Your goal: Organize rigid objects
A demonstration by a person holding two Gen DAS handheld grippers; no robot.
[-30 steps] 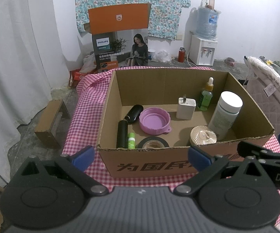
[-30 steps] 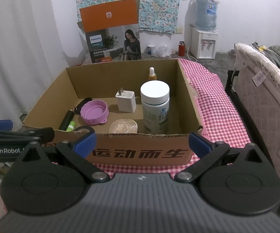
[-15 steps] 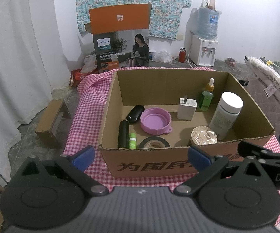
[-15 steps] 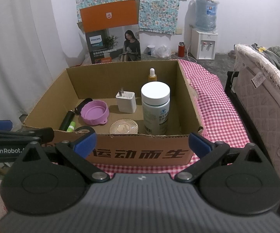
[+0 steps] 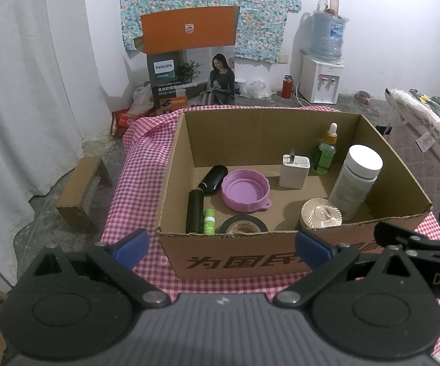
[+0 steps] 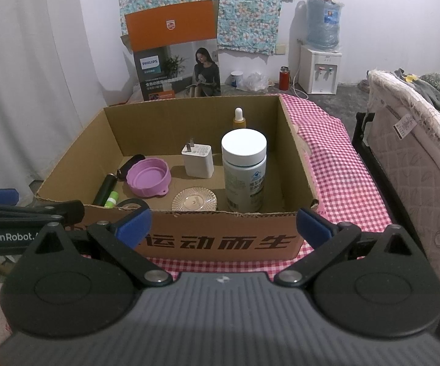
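Left gripper [image 5: 220, 245]: fingers spread wide, nothing between them; held in front of the box's near wall, outside the box.
Right gripper [image 6: 223, 225]: fingers also spread apart, empty; held just in front of the near wall, to the right of the other gripper.
Cardboard box [image 5: 281, 262]: open-topped, sits on a red-and-white checked cloth [image 5: 137, 170]; dark printed characters on the near wall.
White bottle [image 6: 244, 167]: upright with a white cap, right side of the box floor, the tallest item inside.
Dropper bottle [image 5: 326, 154]: green liquid, pale bulb on top, upright near the back right corner, behind the white bottle.
White charger [image 5: 294, 172]: stands on end, prongs up, middle of the box toward the back.
Purple lid [image 5: 244, 190]: lies hollow side up, left of centre.
Black cylinder [image 5: 194, 212]: lies along the left wall; a second black item [image 5: 215, 178] lies behind it, ends close together.
Green tube [image 5: 209, 221]: small, lies just beside the black cylinder, near the front wall.
Tape roll [image 5: 244, 225]: black, flat on the floor against the near wall.
Ribbed round lid [image 5: 321, 215]: pale gold, lies just in front of the white bottle.
Background: printed orange carton [image 5: 189, 58] stands beyond the box; water dispenser [image 5: 323, 70] by the back wall.
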